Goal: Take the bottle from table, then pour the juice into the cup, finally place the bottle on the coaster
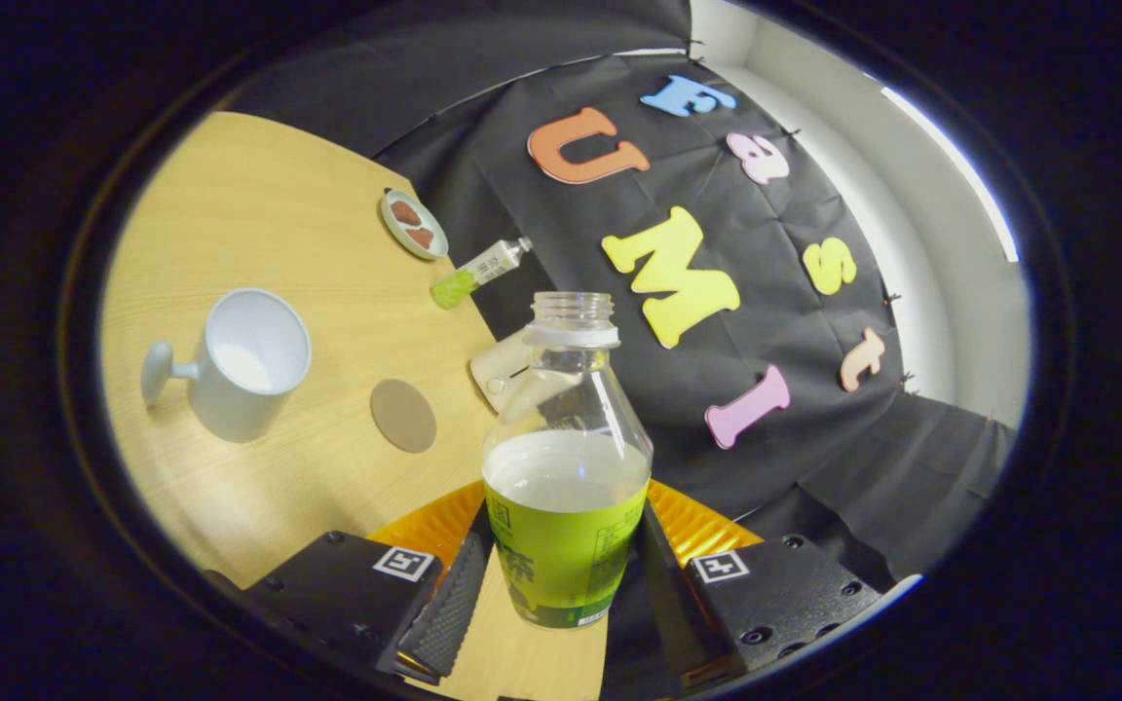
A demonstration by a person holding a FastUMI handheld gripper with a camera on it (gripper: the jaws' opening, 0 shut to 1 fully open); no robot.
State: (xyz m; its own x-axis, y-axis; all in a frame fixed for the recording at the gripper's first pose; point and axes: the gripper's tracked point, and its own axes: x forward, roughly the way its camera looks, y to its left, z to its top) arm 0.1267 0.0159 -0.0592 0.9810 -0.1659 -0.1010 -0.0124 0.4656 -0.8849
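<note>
Wooden surface (259, 224) appears tilted in the view, light grain, holding everything. Claw (561, 574) clamped on the bottle (566, 458): both ribbed fingers (449, 604) press the green label from either side. Bottle uncapped, clear, green label low on the body, pale juice filling roughly the lower half, neck pointing away from the fingers. White cup (244, 365) beyond the fingers to the left, standing on the surface, handle on its far-left side, apart from the bottle. Round brown coaster (403, 415) flat on the surface between cup and bottle, nothing on it. Small cream item (503, 370) just behind the bottle, partly hidden. Second small bottle (478, 273) lying on its side further back. Small dish (414, 224) with brown pieces beside it, near the surface's far edge.
</note>
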